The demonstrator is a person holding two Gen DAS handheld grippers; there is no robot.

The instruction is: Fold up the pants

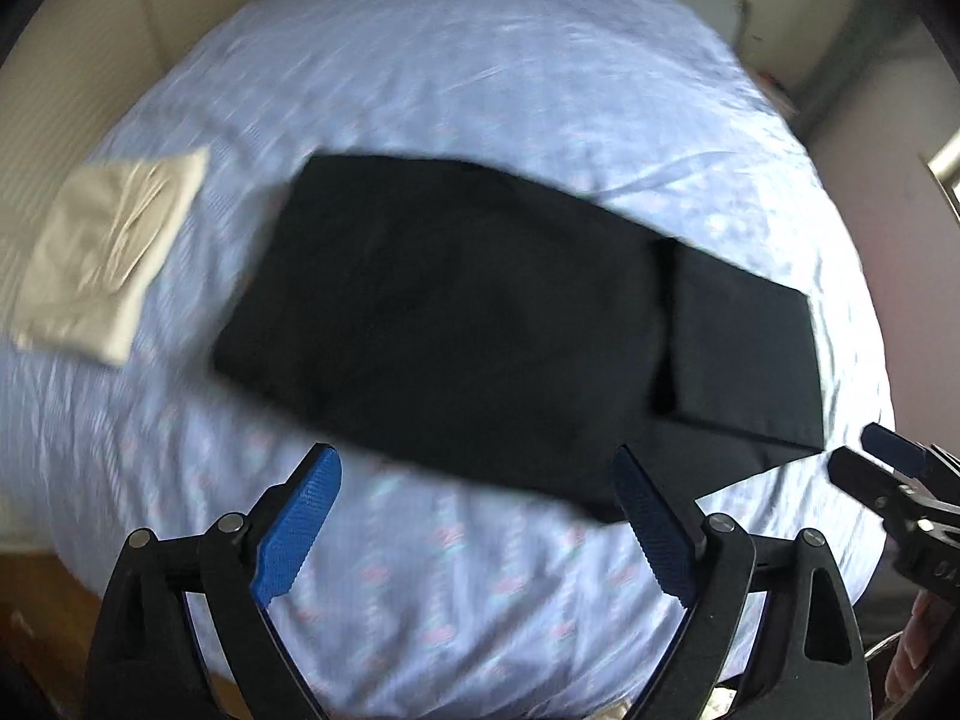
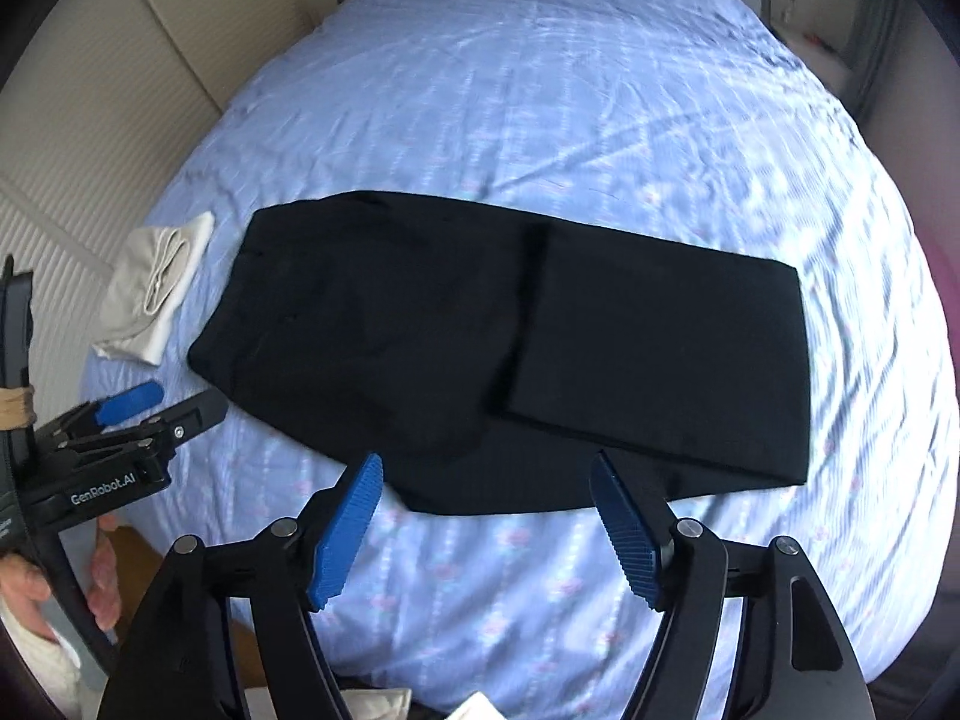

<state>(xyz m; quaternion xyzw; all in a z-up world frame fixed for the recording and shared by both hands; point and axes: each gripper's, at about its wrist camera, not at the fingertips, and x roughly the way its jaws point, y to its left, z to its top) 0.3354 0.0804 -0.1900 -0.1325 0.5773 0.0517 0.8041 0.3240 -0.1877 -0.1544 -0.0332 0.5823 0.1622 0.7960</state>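
Observation:
Black pants (image 1: 456, 324) lie flat on the blue bed sheet (image 1: 480, 90), folded over, with a second layer (image 1: 744, 354) on their right part. They also show in the right wrist view (image 2: 480, 336). My left gripper (image 1: 474, 474) is open and empty, hovering just in front of the pants' near edge. My right gripper (image 2: 486, 480) is open and empty, above the pants' near edge. Each gripper shows at the side of the other's view: the right one (image 1: 882, 462), the left one (image 2: 150, 402).
A folded cream cloth (image 1: 114, 246) lies on the sheet left of the pants, and shows in the right wrist view (image 2: 159, 285). A cream padded wall (image 2: 90, 120) runs along the bed's left. Wooden floor (image 1: 48, 630) shows at the near left.

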